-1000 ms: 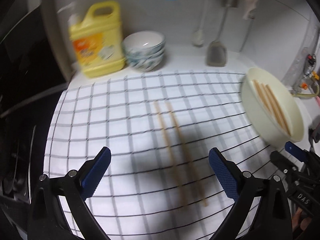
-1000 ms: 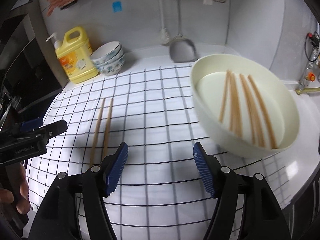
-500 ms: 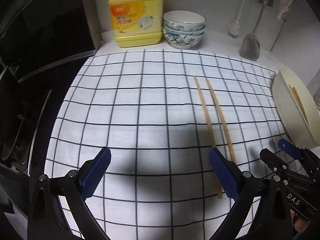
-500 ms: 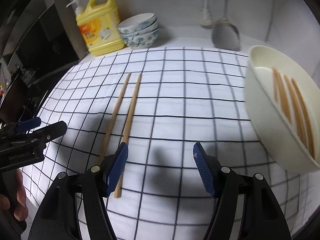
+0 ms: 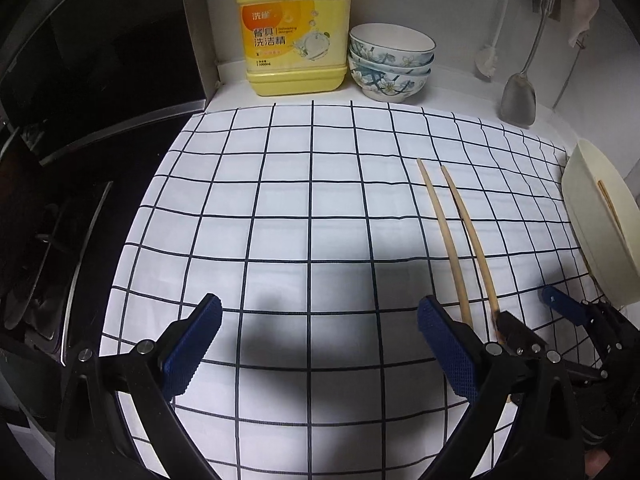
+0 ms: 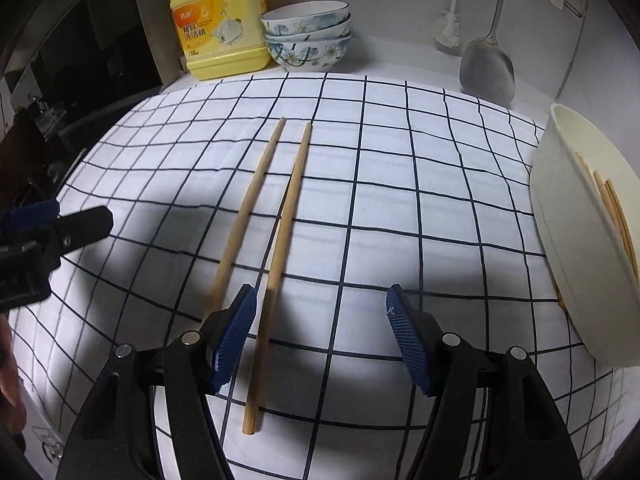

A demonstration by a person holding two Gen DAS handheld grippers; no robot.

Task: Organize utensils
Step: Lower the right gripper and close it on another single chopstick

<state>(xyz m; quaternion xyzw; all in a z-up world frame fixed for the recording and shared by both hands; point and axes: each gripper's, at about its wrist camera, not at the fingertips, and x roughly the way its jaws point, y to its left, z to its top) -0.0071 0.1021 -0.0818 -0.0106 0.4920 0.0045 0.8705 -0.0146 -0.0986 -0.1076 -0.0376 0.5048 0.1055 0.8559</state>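
Two wooden chopsticks (image 6: pixel 280 232) lie side by side on the white checked cloth (image 6: pixel 400 200); they also show in the left wrist view (image 5: pixel 460 240). My right gripper (image 6: pixel 320 336) is open and empty; the right chopstick's near end lies between its jaws, next to the left blue pad. My left gripper (image 5: pixel 320 344) is open and empty over bare cloth, left of the chopsticks. A cream bowl (image 6: pixel 568 264) at the right holds several more chopsticks (image 6: pixel 612 208). The bowl also shows in the left wrist view (image 5: pixel 592 220).
A yellow detergent jug (image 5: pixel 294 28) and stacked patterned bowls (image 5: pixel 390 64) stand at the back. A metal spatula (image 5: pixel 520 96) and a brush (image 6: pixel 448 28) hang on the wall. A dark stove (image 5: pixel 80 140) lies left of the cloth.
Both grippers have moved left and nearer the cloth. The right gripper now straddles the near end of one chopstick. The bowl has slid to the right edge of both views.
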